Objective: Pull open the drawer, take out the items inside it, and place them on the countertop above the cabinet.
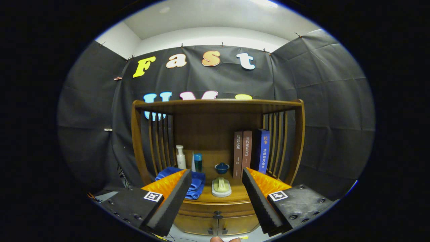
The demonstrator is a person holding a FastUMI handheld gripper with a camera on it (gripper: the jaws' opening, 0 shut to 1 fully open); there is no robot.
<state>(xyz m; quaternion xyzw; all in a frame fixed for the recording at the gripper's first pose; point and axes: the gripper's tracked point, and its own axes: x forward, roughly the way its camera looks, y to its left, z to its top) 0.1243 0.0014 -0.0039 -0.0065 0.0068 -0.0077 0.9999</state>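
Tongs (216,198): spread wide, holding nothing, aimed at cabinet front. Drawer (216,207): shut, its knob (217,213) between the fingers, just ahead. Surface (240,195) above: carries blue cloth (198,183), pale brush (221,186), blue lidded bowl (222,167), bottles, books. Stage: fits either drawer awaiting opening or closed after emptying; contents hidden.

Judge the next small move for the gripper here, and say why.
Probably none can be settled. The gripper is open and short of the cabinet; the drawer is shut, its knob low between the fingers. A blue cloth, brush and bowl lie on the countertop. That fits a drawer still full, or one emptied and reshut.
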